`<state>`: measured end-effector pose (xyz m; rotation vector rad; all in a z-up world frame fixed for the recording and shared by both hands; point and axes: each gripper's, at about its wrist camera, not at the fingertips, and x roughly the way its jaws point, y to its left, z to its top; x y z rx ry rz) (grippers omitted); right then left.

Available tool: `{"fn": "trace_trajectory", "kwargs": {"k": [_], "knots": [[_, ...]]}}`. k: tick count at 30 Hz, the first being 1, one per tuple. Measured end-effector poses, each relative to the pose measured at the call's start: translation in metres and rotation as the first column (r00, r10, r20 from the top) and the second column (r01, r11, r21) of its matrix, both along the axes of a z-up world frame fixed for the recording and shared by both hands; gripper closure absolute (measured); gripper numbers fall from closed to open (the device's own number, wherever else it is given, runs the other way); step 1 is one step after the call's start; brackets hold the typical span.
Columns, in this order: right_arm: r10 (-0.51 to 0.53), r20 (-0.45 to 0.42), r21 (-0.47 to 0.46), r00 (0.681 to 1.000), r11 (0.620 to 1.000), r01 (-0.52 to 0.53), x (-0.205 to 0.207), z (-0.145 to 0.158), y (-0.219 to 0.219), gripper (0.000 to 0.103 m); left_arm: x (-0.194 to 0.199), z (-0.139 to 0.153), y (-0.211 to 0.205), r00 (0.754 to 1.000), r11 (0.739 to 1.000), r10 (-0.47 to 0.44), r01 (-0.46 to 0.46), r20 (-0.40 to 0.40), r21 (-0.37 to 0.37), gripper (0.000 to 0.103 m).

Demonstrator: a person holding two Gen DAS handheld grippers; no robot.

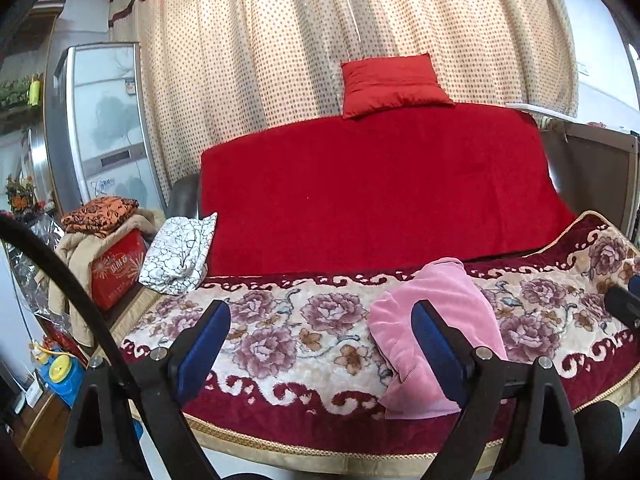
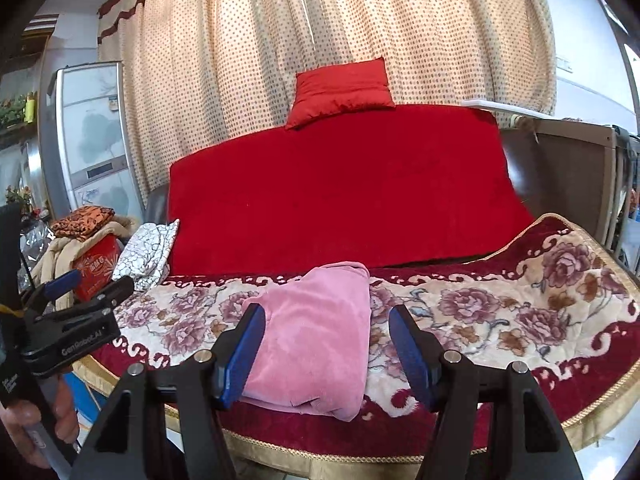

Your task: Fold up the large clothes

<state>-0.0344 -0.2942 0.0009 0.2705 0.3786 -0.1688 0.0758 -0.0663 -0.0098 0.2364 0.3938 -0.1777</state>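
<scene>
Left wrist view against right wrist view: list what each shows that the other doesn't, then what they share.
Only the left wrist view shows the blue and yellow plastic toy on the floor.

Only the right wrist view shows the left hand-held gripper from outside, jaws apart and empty, and the person's hand on its handle.

Both show the folded pink velvet garment on the floral blanket, the red cushion and the dotted beige curtain.
</scene>
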Motion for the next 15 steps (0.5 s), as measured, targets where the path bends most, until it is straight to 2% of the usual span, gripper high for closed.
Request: {"fn": "trace_trajectory", "kwargs": {"k": [15], "knots": [[-0.024, -0.002, 0.018, 1.0, 1.0, 0.024, -0.024, 0.019, 0.0, 0.035, -0.036, 0.022, 0.005, 0.998, 1.0, -0.009, 0.009, 0.057, -0.007, 0.011]]}}
